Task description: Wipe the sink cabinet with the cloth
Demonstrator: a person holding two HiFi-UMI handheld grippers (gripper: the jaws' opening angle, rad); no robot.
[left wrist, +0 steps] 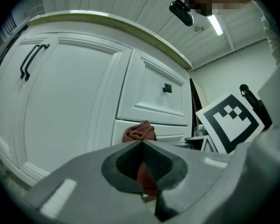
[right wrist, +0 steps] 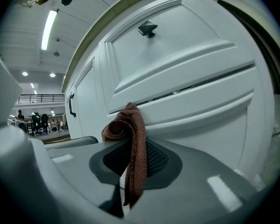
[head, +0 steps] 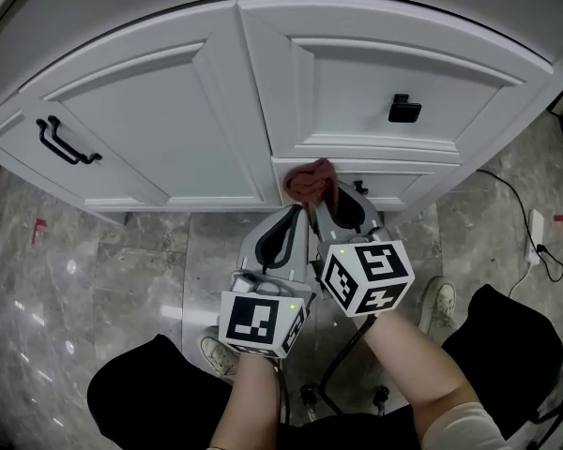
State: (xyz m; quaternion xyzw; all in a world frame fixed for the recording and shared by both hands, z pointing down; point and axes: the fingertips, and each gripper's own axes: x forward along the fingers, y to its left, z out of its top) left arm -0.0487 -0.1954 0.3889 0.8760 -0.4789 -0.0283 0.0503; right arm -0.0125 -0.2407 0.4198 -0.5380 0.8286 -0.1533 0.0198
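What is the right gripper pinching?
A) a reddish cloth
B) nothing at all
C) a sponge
A: the right gripper is shut on the cloth, which bunches above its jaws and hangs down between them.

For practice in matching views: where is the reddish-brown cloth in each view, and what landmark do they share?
Head view: cloth at centre, against the lower drawer.
Left gripper view: cloth at lower centre, above the left claw.
Right gripper view: cloth left of centre, pinched in the right claw.
Shared landmark: the square black knob.
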